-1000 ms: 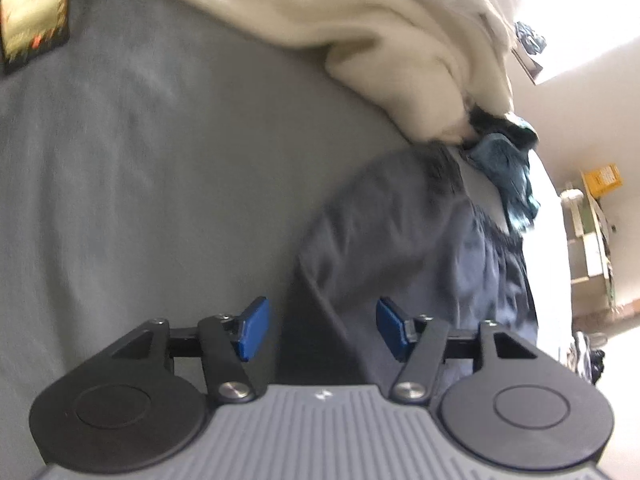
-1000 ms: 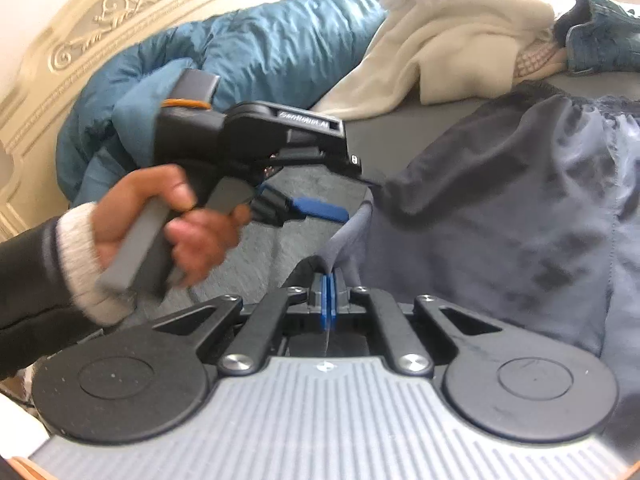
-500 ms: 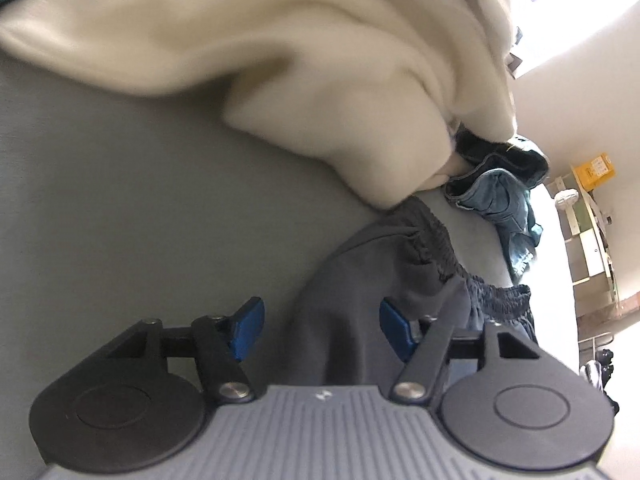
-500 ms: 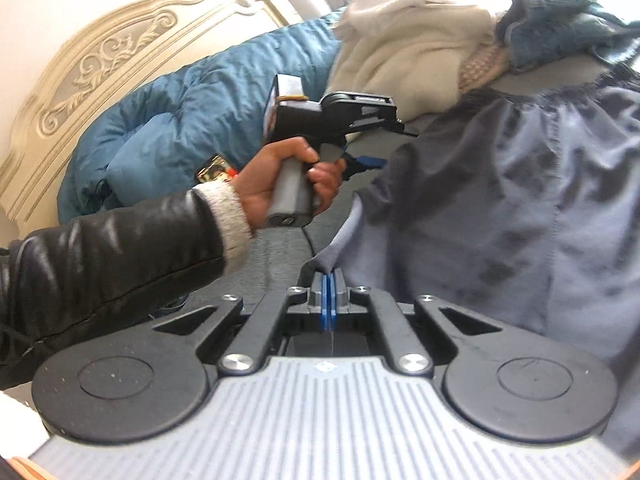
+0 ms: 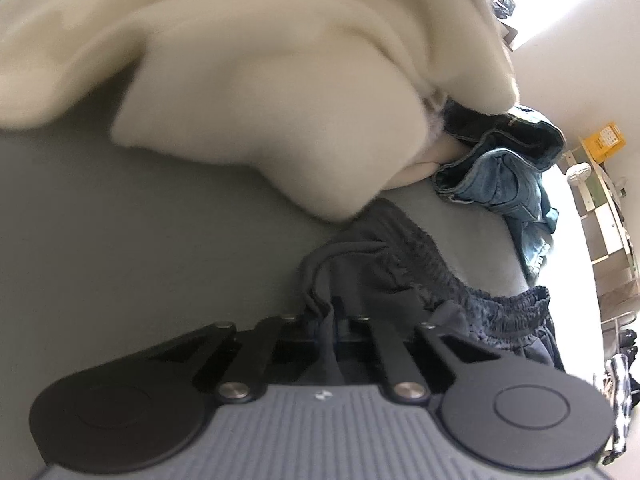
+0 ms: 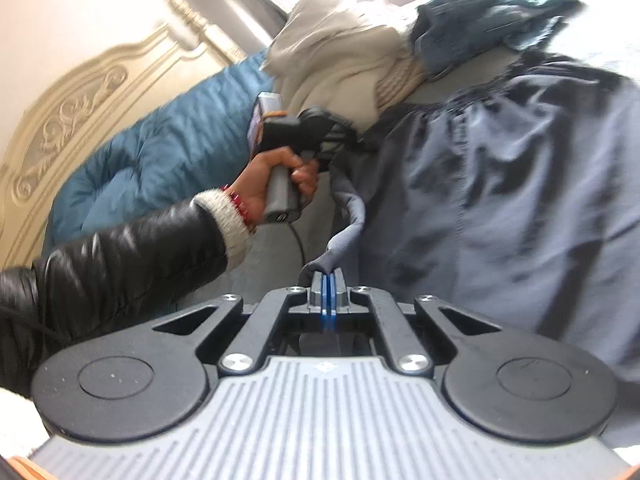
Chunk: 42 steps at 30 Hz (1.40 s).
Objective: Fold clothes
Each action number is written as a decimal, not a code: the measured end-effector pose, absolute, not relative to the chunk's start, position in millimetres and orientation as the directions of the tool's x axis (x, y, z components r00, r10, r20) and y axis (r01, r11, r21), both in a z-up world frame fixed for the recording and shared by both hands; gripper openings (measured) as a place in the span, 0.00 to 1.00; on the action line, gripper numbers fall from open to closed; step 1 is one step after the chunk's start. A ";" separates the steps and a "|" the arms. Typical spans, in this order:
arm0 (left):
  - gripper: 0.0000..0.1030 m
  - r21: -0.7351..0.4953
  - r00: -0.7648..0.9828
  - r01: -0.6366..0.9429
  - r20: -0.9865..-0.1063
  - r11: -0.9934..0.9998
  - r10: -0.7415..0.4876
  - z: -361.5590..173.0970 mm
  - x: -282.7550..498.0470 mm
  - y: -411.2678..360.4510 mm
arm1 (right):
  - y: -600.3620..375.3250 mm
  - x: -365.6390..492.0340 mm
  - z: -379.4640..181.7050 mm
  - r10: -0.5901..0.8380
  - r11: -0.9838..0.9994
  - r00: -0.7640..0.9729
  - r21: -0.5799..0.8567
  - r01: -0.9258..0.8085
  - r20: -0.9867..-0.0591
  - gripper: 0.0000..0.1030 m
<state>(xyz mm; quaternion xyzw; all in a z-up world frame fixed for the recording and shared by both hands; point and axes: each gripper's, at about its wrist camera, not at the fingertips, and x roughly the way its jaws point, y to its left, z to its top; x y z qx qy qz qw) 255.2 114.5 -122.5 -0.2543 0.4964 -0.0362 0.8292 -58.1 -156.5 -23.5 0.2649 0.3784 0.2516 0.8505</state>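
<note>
Half a second earlier my left tongs stood wide apart over the waistband corner of the dark shorts; by this moment they had closed on that corner, a ridge of dark cloth bunched between the pads. Both views had also slid toward the cream garment, which filled more of the left picture than before, and the left hand sat farther from the right camera.

My right tongs were clamped on the rolled hem edge of the shorts, as they had been a second before. The shorts lay on the grey bed, stretched between the two grips, with the gathered waistband at the far end beside the cream garment and the denim piece.

What I judged the next move to turn on: one side edge of the shorts ran as a taut line from my right tongs up to my left, so the long axis pointed away from the right hand. The body of the cloth hung to the right of that line.
</note>
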 end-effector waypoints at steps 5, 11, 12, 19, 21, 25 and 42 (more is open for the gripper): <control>0.03 -0.444 0.572 -0.164 -0.770 0.881 -0.282 -100.9 247.9 81.4 | -206.5 -66.3 -26.8 0.558 0.742 0.664 0.657 -0.131 -0.497 0.00; 0.03 -0.388 0.650 -0.079 -0.718 0.918 -0.247 -69.0 252.3 20.9 | -270.2 -83.6 -38.5 0.424 0.764 0.748 0.645 0.007 -0.511 0.00; 0.03 -0.383 0.657 -0.064 -0.712 0.922 -0.250 -65.4 253.8 9.8 | -279.8 -87.3 -40.9 0.405 0.763 0.757 0.646 0.030 -0.513 0.00; 0.03 -0.314 0.655 0.090 -0.696 0.945 -0.294 -52.7 258.3 -81.1 | -331.0 -114.7 -60.1 0.282 0.739 0.793 0.649 0.181 -0.541 0.00; 0.03 -0.300 0.647 0.135 -0.695 0.944 -0.313 -53.8 257.8 -109.7 | -340.7 -121.4 -65.4 0.256 0.727 0.792 0.650 0.220 -0.554 0.00; 0.10 -0.330 0.581 0.233 -0.707 0.915 -0.403 -68.0 255.8 -156.4 | -355.3 -135.9 -72.6 0.205 0.707 0.793 0.647 0.286 -0.574 0.00; 0.67 -0.529 0.603 0.130 -0.629 0.839 -0.490 -67.9 175.0 -30.9 | -376.3 -132.6 -93.6 0.179 0.638 0.782 0.676 0.370 -0.597 0.00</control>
